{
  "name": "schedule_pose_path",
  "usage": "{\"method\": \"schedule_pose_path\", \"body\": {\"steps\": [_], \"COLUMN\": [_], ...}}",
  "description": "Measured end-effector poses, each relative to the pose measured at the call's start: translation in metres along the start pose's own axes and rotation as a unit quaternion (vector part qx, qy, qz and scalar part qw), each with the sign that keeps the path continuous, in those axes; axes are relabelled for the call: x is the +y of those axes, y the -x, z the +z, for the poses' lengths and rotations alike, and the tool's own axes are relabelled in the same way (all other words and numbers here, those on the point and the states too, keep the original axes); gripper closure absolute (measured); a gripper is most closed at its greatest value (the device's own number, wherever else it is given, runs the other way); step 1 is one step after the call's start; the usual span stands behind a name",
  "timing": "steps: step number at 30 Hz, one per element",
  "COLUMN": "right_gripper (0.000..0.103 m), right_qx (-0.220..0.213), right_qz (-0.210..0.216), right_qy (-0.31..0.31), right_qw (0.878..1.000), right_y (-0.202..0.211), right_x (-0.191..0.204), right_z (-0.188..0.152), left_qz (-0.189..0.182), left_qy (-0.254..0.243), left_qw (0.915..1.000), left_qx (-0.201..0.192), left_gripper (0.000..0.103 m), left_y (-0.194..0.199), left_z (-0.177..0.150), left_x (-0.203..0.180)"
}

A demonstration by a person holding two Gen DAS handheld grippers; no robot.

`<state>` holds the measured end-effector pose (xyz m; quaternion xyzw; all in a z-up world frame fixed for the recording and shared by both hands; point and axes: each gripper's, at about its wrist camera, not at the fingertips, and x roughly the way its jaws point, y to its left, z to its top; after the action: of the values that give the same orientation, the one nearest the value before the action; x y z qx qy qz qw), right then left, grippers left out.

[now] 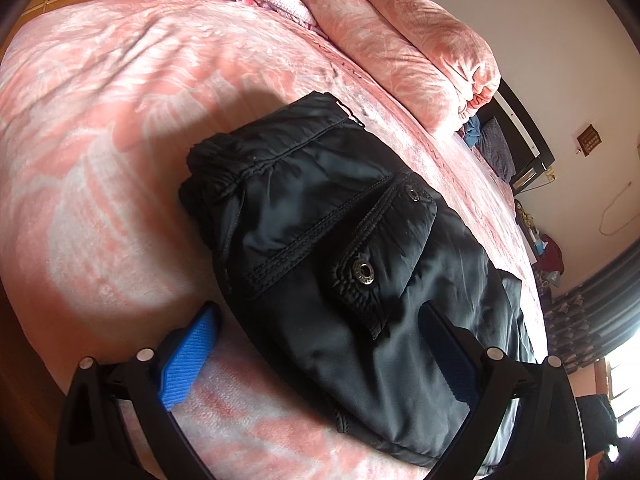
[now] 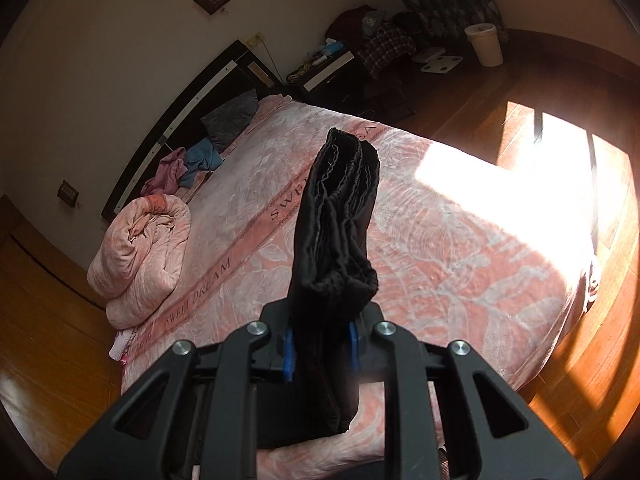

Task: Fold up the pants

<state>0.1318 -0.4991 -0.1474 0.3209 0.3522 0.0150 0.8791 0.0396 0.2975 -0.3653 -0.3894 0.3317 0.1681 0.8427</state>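
I had the right gripper (image 2: 322, 344) clamped on the folded pants (image 2: 334, 220), raised on end over the bed (image 2: 460, 248) so the layers stayed stacked. My left gripper (image 1: 316, 344) stood wide, one finger on the bedspread, the other over the pants (image 1: 340, 248) near the bed's edge (ready to steady). The clamped hem was hidden behind the pads.

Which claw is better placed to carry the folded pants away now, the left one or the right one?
Probably the right claw: it is shut on the folded pants. The left claw is open, gripping nothing.
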Motion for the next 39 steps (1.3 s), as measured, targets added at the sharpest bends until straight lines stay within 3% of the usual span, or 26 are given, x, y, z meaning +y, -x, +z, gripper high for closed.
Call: {"method": "schedule_pose_path", "body": {"steps": [24,39], "right_gripper": [0.085,0.086], "right_qx": [-0.009,-0.026], "right_qz": [-0.022,-0.012], "right_qy": [0.104,0.159], "right_qw": [0.994,0.987], "right_y": [0.004,0.011], "right_x": [0.069,0.106], "right_z": [-0.015,-0.026], "left_qz": [-0.003,-0.002], "left_qy": [0.004,0.002], "left_qw": [1.0000,1.0000], "left_qx": [-0.002,0.001], "left_gripper": [0.004,0.004], "left_y": [0.000,-0.002], "left_z": [0.000,0.001], "left_x": [0.000,-0.001]}}
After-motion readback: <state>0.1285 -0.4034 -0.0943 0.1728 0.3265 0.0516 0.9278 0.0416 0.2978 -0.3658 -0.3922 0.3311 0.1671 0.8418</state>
